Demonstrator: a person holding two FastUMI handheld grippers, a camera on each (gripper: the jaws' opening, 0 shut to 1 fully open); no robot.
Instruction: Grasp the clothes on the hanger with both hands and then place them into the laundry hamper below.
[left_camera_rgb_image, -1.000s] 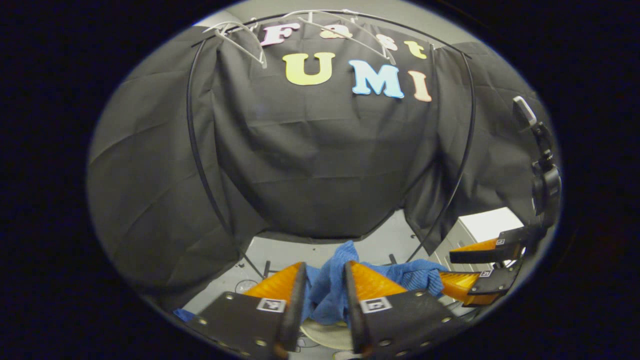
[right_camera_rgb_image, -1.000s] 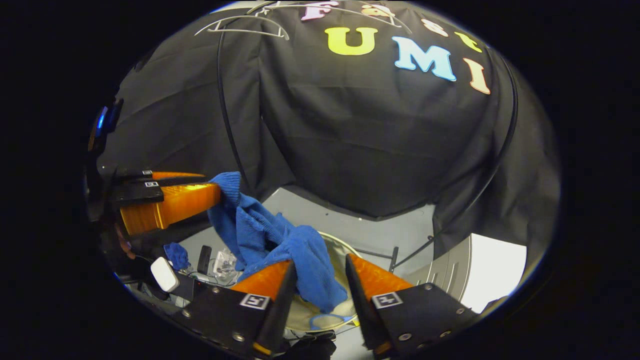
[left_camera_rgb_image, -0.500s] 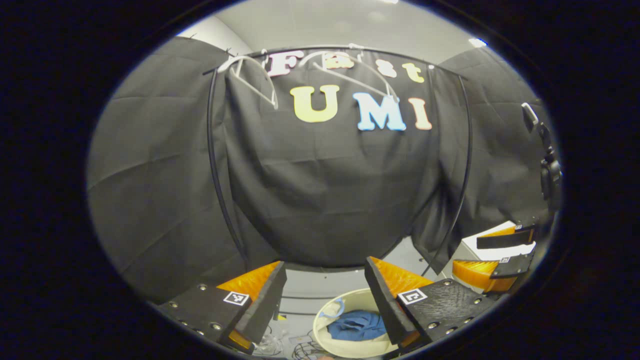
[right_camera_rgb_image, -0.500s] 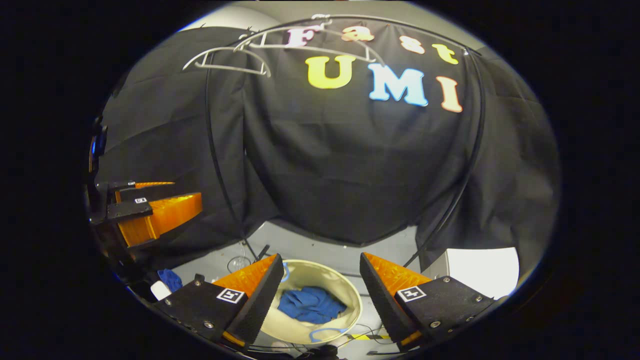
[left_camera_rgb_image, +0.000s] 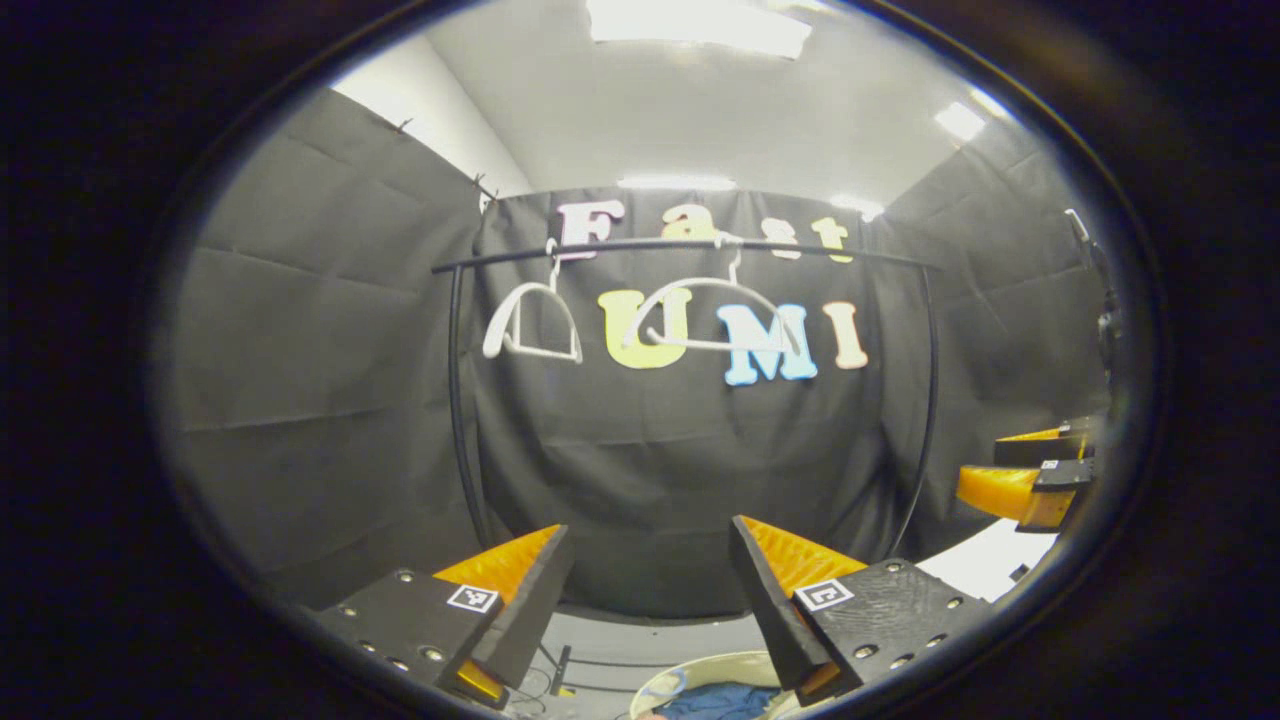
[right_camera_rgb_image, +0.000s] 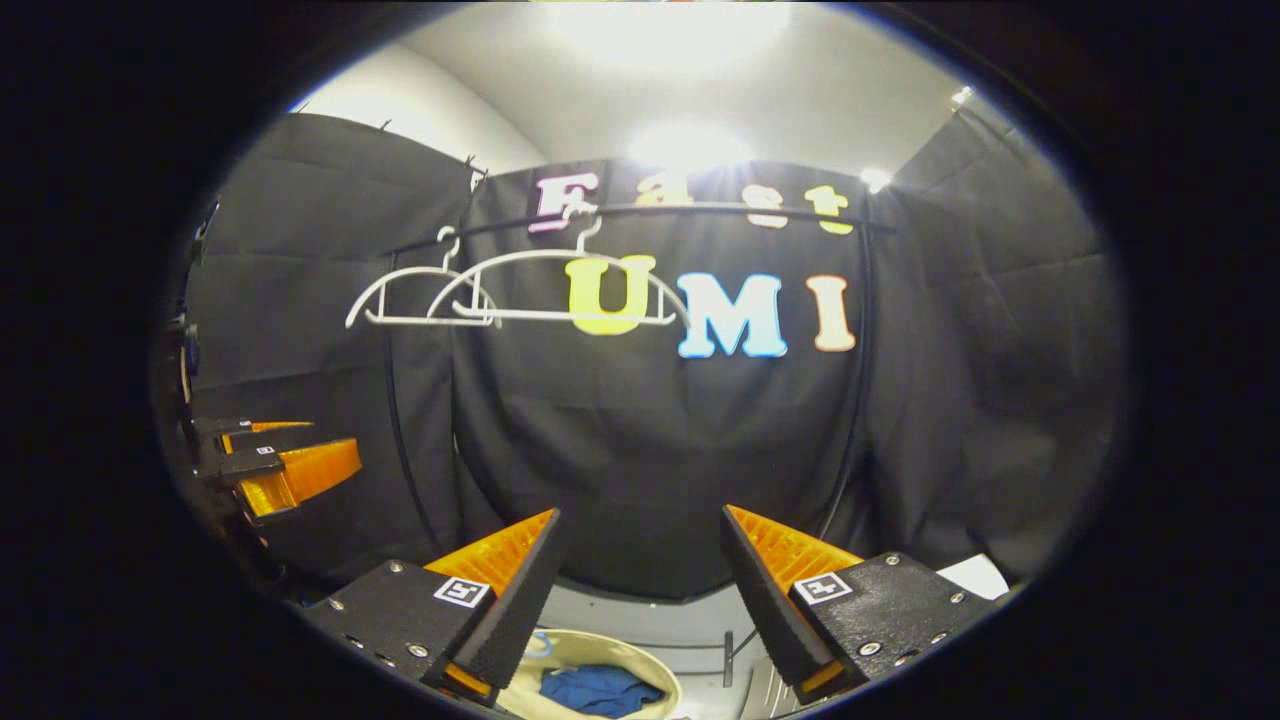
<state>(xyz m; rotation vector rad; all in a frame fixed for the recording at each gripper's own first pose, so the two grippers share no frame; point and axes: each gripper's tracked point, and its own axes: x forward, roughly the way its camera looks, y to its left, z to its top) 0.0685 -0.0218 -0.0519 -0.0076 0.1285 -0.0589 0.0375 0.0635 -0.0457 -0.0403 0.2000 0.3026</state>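
- The blue knitted garment (right_camera_rgb_image: 597, 690) lies crumpled inside the round cream laundry hamper (right_camera_rgb_image: 655, 673), which sits on the floor below the black clothes rail (right_camera_rgb_image: 700, 211). In the left gripper view, the garment (left_camera_rgb_image: 722, 701) shows as a blue edge inside the hamper rim (left_camera_rgb_image: 700, 668).
- The left gripper (left_camera_rgb_image: 652, 550) is spread wide with nothing between its fingers, and it is raised well above the hamper, level with the lower part of the rail's uprights.
- The right gripper (right_camera_rgb_image: 640, 535) is likewise parted and empty, and it sits above the hamper. It also shows off to the side in the left gripper view (left_camera_rgb_image: 1030, 470).
- Two white plastic hangers (right_camera_rgb_image: 520, 290) hang bare on the rail, close together toward one end. No clothing is visible on the rail.
- Judged from this, the drop into the hamper looks done, and the step in hand is a clean withdrawal.
- To do it well, keep both grippers spread while lifting, so no loose knit loop is carried up with a fingertip.
- Rise straight above the hamper and avoid sweeping sideways, so the rail uprights and the hangers are not bumped.
- The garment seems fully within the hamper rim, though part of the rim is hidden behind the fingers, so check for an overhanging sleeve.
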